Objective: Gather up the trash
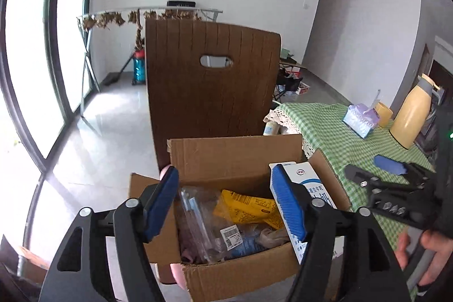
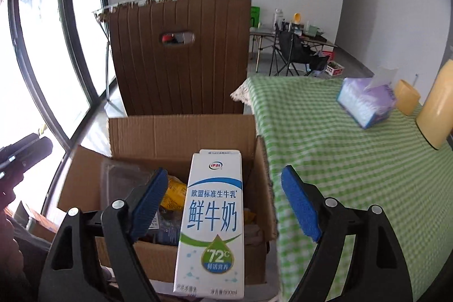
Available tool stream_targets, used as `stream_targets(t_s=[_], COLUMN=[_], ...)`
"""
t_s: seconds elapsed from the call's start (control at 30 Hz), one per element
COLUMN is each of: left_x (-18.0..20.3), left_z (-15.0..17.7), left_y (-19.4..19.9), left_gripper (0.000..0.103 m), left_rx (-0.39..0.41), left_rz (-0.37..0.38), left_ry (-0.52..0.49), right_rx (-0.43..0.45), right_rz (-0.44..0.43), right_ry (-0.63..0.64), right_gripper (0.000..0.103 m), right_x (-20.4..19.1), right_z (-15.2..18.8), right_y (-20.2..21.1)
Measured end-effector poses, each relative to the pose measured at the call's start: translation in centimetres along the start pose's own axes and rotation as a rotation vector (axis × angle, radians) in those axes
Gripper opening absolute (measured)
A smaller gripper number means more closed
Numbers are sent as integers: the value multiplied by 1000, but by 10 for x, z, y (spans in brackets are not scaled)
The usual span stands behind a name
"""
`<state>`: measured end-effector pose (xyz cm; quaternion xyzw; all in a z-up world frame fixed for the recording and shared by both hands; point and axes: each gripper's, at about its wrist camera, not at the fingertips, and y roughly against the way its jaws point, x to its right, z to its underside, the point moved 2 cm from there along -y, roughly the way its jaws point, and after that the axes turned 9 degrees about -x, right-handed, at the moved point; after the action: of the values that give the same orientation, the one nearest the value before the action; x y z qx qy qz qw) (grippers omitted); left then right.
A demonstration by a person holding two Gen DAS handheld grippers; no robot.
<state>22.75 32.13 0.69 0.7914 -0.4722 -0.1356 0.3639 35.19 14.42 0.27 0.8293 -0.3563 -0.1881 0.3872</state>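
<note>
An open cardboard box [image 1: 235,152] [image 2: 181,132] holds trash: a yellow wrapper [image 1: 246,205], clear plastic packaging [image 1: 198,220] and other scraps. A white milk carton [image 2: 212,217] [image 1: 314,183] is upright at the box's right side, in front of its near wall. My right gripper [image 2: 223,170] [image 1: 373,170] is open around the carton, and neither blue pad presses on it. My left gripper [image 1: 223,170] hangs open over the box with nothing between its fingers. In the right wrist view the left gripper's black body [image 2: 25,152] shows at the left edge.
A brown slatted chair back [image 1: 209,92] [image 2: 181,61] rises just behind the box. To the right, a table with a green checked cloth [image 2: 354,160] carries a tissue box [image 2: 365,104], a yellow cup [image 2: 406,96] and a yellow thermos [image 1: 410,115]. Large windows line the left.
</note>
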Motion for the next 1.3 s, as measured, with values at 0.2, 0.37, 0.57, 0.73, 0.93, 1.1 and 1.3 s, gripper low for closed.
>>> stream_targets(t_s=[0.2,0.37,0.57,0.73,0.93,1.1,1.3], left_x=[27,79,205,317,400,426,413], left_z=[6,17,42,81,130,151,152], left_y=[46,72,92,108,135,153,165], left_gripper=[77,83,88,90,93,94,94], left_rx=[92,141,162,143,122,125,154], left_rz=[-46,39,262,463,590,626,597], left_ry=[-50,-131,-327,-467,-572,-572,-555], right_rx=[46,96,162,145,153,151,173], right_rz=[-19,73,386,604,711,728,741], right_ry=[-12,-130,-313,-475,-622,-636,-602], right_gripper=[85,85,85,85,85,85,85], right_x=[24,79,178,238,273,284,268], right_z=[25,64,150,236,310,330,341], right_y=[58,115,212,289,345,356,363])
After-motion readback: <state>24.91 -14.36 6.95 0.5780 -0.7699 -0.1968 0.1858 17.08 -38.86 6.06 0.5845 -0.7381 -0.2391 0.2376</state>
